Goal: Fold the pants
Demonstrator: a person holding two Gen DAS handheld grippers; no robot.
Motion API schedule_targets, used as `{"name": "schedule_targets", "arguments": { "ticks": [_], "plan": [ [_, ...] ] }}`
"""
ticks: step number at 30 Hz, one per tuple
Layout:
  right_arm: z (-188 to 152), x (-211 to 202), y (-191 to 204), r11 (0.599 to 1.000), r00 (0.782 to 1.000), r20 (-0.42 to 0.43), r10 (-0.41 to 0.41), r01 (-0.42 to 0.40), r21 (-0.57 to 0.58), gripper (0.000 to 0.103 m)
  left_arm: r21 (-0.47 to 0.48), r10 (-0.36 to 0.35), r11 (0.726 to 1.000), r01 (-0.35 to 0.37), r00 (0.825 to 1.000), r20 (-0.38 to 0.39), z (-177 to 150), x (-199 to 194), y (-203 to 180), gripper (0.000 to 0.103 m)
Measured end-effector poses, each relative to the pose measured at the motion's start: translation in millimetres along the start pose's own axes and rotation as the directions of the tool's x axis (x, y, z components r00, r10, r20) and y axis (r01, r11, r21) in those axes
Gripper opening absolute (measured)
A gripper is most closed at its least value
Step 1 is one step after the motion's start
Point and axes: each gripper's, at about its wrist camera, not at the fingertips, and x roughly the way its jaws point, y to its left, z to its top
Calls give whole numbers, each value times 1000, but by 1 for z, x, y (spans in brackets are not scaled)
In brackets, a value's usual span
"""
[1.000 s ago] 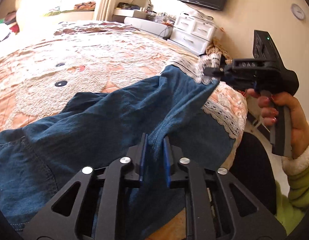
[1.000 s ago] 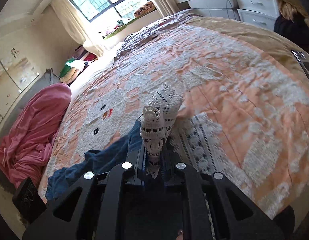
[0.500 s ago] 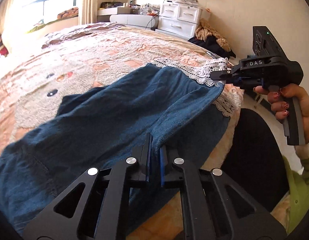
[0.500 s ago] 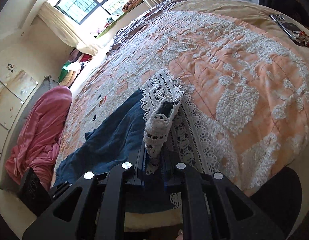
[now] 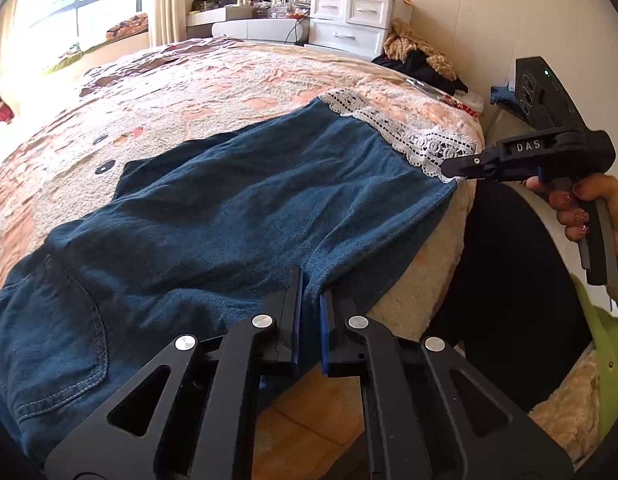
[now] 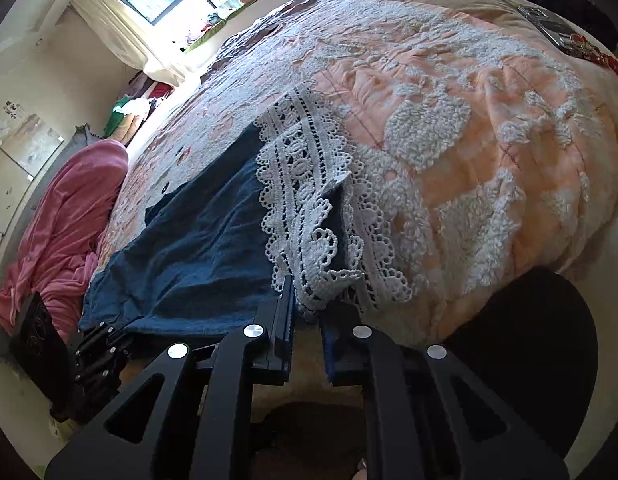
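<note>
In the left wrist view, the left gripper [image 5: 310, 312] pinches the near edge of the blue pants [image 5: 237, 216], which lie spread on the bed [image 5: 237, 80]. Keep the edge tight. The other tool reads "DAS".

In the right wrist view, the right gripper [image 6: 307, 316] fingers pinch the lace hem [image 6: 309, 216]; lay it flat and smooth.

Black two-finger tool [image 5: 311, 316] – blue pads, silver screws, "DAS" lettering – green sleeve [image 5: 605, 352], painted nails
</note>
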Motion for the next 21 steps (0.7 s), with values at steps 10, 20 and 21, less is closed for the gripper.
{"name": "schedule_targets", "arguments": {
  "ticks": [10, 20, 21],
  "plan": [
    [4, -21, -9, 1000, 1000, 14, 12, -12, -10, 32, -48, -32, 998, 34, 999, 30, -5, -9, 0, 33],
    [52, -23, 9, 982, 991, 119, -59, 79, -172, 55, -295, 227, 935, -198, 972, 67, -31, -87, 53, 42],
    [58, -19, 11, 979, 991, 121, -54, 76, -190, 56, -338, 272, 910, -242, 961, 44, -37, -94, 63, 42]
  ]
}}
